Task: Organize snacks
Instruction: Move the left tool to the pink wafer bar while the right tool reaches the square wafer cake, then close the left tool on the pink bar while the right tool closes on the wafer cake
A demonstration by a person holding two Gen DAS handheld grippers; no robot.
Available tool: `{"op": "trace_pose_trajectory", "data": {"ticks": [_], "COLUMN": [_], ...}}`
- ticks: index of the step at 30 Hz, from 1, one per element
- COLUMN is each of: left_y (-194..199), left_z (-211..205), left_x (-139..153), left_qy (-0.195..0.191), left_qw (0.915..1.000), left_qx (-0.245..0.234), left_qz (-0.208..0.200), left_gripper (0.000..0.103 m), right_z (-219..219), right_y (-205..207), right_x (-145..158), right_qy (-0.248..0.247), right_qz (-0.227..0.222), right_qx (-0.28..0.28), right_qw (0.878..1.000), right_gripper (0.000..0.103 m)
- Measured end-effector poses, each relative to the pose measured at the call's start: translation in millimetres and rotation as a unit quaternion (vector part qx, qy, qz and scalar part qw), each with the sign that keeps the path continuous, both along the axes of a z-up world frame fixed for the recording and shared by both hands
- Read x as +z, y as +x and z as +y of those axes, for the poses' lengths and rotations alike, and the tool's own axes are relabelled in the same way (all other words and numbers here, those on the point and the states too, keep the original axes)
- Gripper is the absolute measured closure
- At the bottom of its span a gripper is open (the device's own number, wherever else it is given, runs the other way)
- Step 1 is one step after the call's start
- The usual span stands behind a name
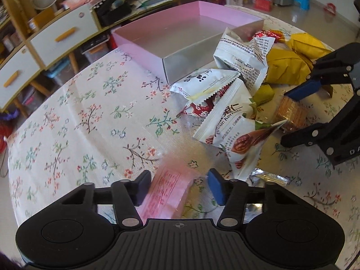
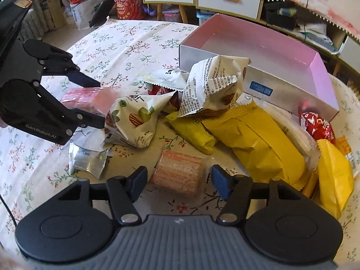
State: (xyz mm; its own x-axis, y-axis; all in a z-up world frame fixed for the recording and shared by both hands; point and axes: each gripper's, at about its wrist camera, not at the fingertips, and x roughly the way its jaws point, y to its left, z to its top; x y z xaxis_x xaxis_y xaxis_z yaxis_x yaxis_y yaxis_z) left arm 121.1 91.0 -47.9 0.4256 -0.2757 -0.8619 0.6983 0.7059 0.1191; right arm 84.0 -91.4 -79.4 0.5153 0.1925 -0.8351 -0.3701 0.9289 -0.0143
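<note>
The left gripper [image 1: 178,185] has its jaws spread around a pink snack packet [image 1: 167,193], near the pink box [image 1: 180,36]. The right gripper [image 2: 180,181] jaws straddle, spread, a wafer pack [image 2: 178,174] on the worktop [image 2: 126,42].

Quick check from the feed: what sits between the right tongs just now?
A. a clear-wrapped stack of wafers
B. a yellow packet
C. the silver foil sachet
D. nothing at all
A: in the right wrist view the open right tongs straddle the wafers, with gaps on both sides, while the yellow packet and the foil sachet lie off to either side.
</note>
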Motion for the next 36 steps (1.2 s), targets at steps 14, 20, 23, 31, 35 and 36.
{"op": "trace_pose_trajectory", "data": {"ticks": [14, 20, 23, 31, 35, 36], "left_y": [-27, -37, -42, -51, -54, -54], "left_z": [6, 7, 9, 12, 12, 12], "left_x": [9, 10, 9, 2, 3, 3], "left_qy": [0.025, 0.017, 0.006, -0.013, -0.018, -0.018], "left_qw": [0.9956, 0.9908, 0.9866, 0.9792, 0.9729, 0.9713], "left_qx": [0.090, 0.134, 0.163, 0.201, 0.230, 0.237], "left_qz": [-0.007, 0.001, 0.008, 0.020, 0.013, 0.010], "left_gripper": [0.047, 0.047, 0.047, 0.061, 0.072, 0.073], "right_z": [-8, -3, 0, 2, 0, -2], "right_y": [4, 4, 0, -7, -9, -10], "right_x": [2, 1, 0, 2, 3, 3], "right_qy": [0.024, 0.008, -0.004, -0.016, -0.013, -0.012], "right_qz": [0.009, 0.006, 0.001, 0.003, 0.006, 0.007], "right_qx": [-0.002, 0.003, 0.008, 0.018, 0.017, 0.015], "right_qw": [1.000, 1.000, 1.000, 1.000, 1.000, 1.000], "right_gripper": [0.047, 0.049, 0.052, 0.061, 0.062, 0.062]}}
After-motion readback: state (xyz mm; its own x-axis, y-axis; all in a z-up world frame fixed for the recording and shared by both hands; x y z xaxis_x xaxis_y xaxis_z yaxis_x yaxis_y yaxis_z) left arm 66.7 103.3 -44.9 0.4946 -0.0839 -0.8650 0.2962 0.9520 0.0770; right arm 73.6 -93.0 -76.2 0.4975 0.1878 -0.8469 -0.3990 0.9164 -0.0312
